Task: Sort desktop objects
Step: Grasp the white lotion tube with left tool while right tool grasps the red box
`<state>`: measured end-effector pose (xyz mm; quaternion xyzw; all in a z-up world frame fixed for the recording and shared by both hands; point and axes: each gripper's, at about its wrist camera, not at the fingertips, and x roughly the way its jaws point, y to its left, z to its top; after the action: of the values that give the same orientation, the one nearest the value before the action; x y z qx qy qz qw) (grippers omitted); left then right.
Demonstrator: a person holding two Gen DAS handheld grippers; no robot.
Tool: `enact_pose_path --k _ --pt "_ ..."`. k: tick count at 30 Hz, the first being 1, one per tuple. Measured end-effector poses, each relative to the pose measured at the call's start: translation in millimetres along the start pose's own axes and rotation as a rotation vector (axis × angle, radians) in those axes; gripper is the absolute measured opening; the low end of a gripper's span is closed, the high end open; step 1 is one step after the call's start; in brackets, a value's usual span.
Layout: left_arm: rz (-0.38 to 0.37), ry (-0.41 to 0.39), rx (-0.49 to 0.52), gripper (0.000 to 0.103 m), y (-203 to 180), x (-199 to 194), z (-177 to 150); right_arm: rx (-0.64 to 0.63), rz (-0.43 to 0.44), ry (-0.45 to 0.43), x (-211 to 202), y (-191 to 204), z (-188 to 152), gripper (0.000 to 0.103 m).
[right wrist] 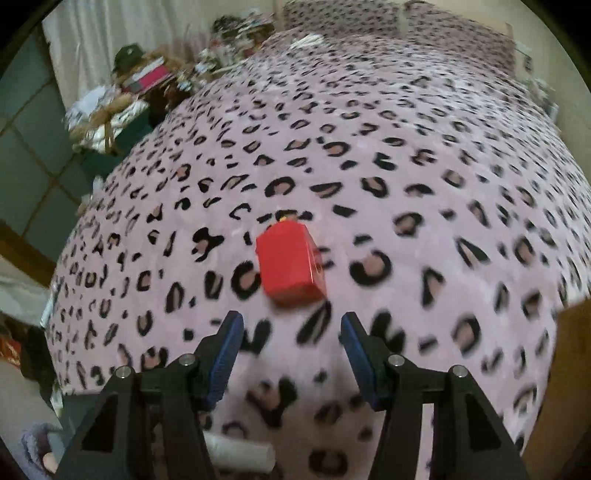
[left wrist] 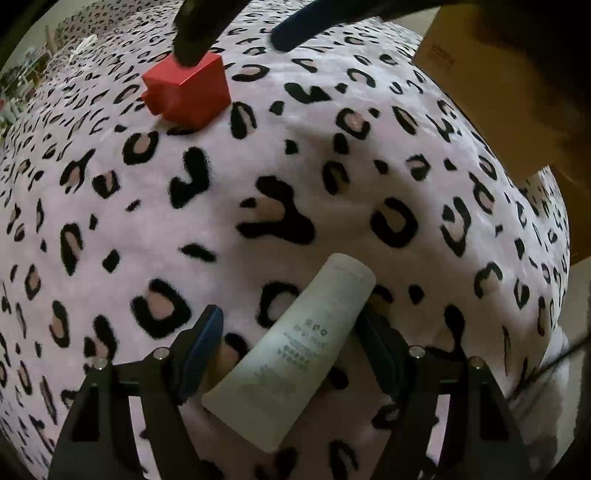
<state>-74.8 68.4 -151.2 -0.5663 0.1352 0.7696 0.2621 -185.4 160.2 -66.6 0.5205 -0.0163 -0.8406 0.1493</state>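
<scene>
A white tube [left wrist: 295, 343] lies on the leopard-print blanket [left wrist: 295, 184] between the fingers of my open left gripper [left wrist: 291, 321]; the right finger touches it, the left finger stands apart. A red box [left wrist: 188, 90] lies farther away on the blanket. In the left wrist view the right gripper's dark fingers [left wrist: 192, 37] hang over the red box. In the right wrist view my right gripper [right wrist: 291, 328] is open and empty, just short of the red box [right wrist: 290, 264]. The white tube's end [right wrist: 240, 452] shows at the bottom.
A brown cardboard box [left wrist: 517, 92] stands at the right edge of the blanket. Cluttered shelves and boxes [right wrist: 122, 96] stand beyond the blanket's far left side. Pillows in the same print [right wrist: 406, 22] lie at the far end.
</scene>
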Motion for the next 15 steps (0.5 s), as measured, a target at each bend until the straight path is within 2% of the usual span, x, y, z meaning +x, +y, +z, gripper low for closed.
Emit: enact_pose_path --k 8,11,13,14,15 --pt "0.008 -0.035 -0.033 0.073 2.5 3.2 -2.4 -0.071 -0.055 0.047 55.7 7.7 29.3 0.057" --pt "0.015 -0.044 -0.068 0.062 5.8 2.3 -0.5 -0.082 -0.057 0.065 72.5 6.9 26.3 0.056" --pt "0.015 -0.049 -0.099 0.047 10.1 0.7 0.8 -0.058 -0.033 0.038 73.7 2.3 23.1 0.056" --pt "0.018 -0.047 -0.115 0.043 12.7 0.0 1.5 -0.038 -0.017 0.020 71.9 -1.6 21.4 0.053" --pt "0.020 -0.046 -0.133 0.039 15.4 -0.9 1.9 -0.019 0.005 0.008 69.7 -5.8 20.0 0.043"
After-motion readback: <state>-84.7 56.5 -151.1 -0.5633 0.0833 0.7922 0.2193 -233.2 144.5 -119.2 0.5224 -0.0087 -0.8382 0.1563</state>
